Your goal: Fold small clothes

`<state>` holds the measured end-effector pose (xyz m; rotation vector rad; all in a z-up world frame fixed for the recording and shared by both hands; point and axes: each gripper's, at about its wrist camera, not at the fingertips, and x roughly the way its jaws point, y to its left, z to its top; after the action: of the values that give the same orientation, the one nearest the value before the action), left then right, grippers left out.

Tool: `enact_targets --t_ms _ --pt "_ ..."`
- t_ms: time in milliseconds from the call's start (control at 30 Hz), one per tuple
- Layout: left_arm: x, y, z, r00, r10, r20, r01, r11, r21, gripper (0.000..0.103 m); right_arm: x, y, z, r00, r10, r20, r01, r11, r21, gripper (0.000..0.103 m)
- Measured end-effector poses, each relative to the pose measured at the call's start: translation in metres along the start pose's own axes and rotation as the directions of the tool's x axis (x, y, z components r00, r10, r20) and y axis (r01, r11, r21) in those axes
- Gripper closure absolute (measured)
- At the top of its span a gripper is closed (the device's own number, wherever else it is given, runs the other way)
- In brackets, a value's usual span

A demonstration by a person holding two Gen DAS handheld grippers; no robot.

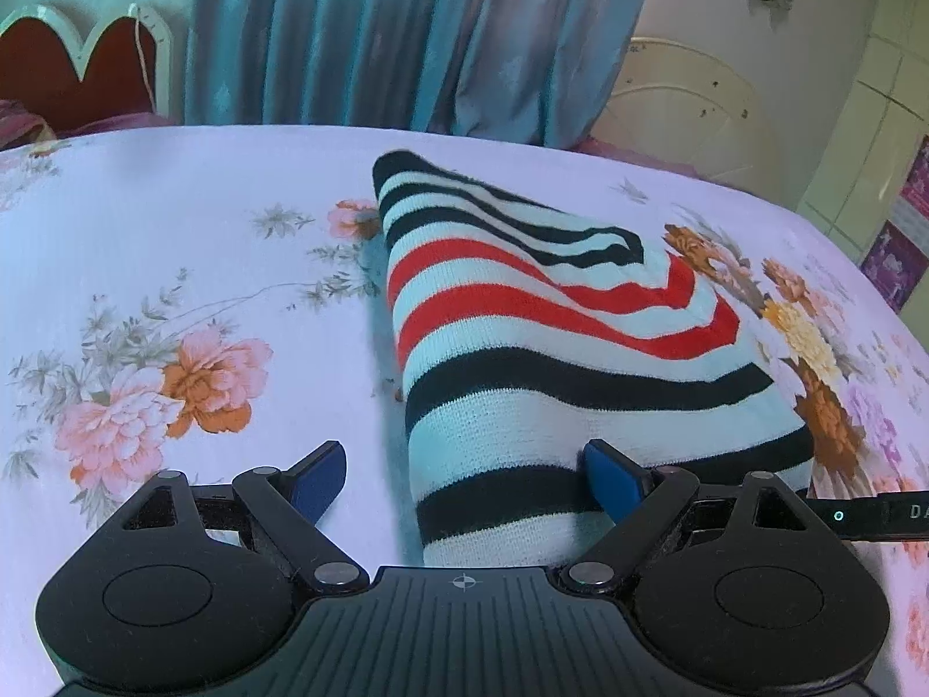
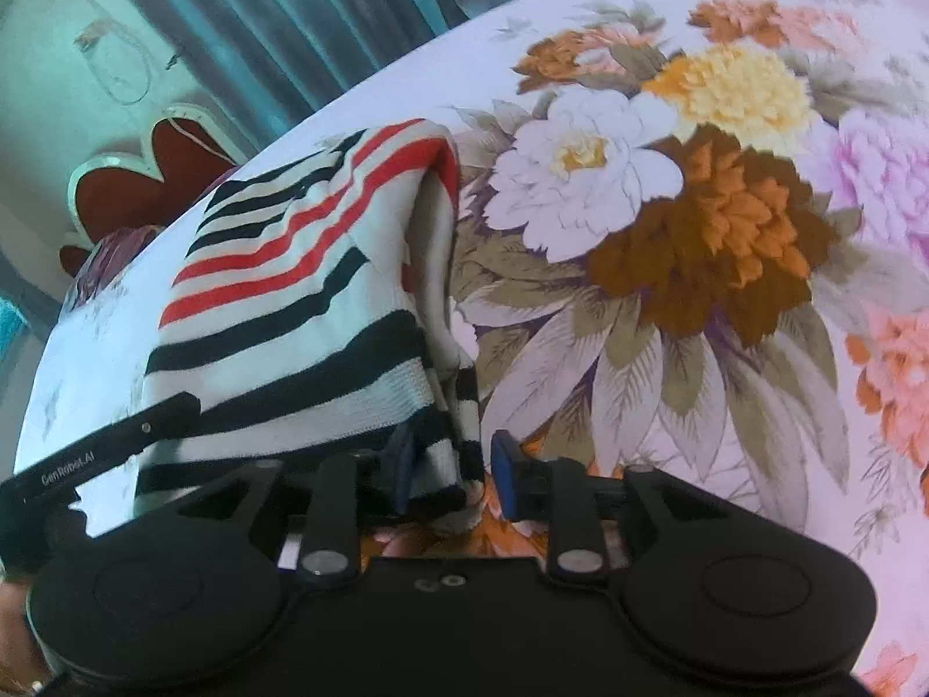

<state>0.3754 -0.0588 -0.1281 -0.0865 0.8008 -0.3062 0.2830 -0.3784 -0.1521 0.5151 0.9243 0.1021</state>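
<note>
A folded knit garment (image 1: 551, 348) with black, red and pale stripes lies on the flowered bed sheet (image 1: 174, 232). My left gripper (image 1: 461, 456) stands open wide over its near left edge. One blue fingertip (image 1: 604, 476) rests on the fabric and the other (image 1: 322, 476) is over bare sheet. In the right wrist view the garment (image 2: 302, 290) has a loose striped edge hanging between the fingers of my right gripper (image 2: 453, 467). Those jaws stand a little apart, and the right pad (image 2: 502, 473) is clear of the cloth. The left pad is partly hidden by fabric.
Teal curtains (image 1: 377, 29) hang behind the bed, and a red and white headboard (image 1: 87, 58) is at the far left. A wardrobe (image 1: 882, 116) stands at the right. A black bar of the other gripper (image 2: 104, 447) crosses the garment's near corner.
</note>
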Motion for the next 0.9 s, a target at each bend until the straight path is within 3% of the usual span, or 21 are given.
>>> enact_targets --t_ms 100,233,433,667,900 --pt "-0.004 -0.005 0.006 1.000 0.022 0.003 -0.022 0.999 0.045 0.015 -0.013 0.012 0.005 1.000 -0.007 0.017 0.008 0.998 -0.054 0.075" --pt "-0.010 -0.008 0.015 0.999 0.037 0.003 -0.037 0.998 0.050 0.015 -0.029 0.020 0.019 0.998 0.003 0.064 0.002 0.998 -0.069 0.066" --pt "-0.014 -0.017 0.034 0.999 0.026 0.042 -0.029 0.997 0.073 0.015 -0.031 0.041 0.053 0.991 -0.025 0.130 0.042 0.991 -0.129 0.078" --pt "0.006 -0.029 0.065 0.998 0.013 0.061 -0.019 0.995 0.103 0.015 0.001 0.076 0.085 0.988 -0.042 0.149 0.072 0.978 -0.197 0.082" --pt "0.046 -0.025 0.095 0.999 0.020 0.044 -0.024 0.997 0.072 0.015 0.042 0.085 0.119 0.987 -0.092 0.131 0.113 0.980 -0.163 0.080"
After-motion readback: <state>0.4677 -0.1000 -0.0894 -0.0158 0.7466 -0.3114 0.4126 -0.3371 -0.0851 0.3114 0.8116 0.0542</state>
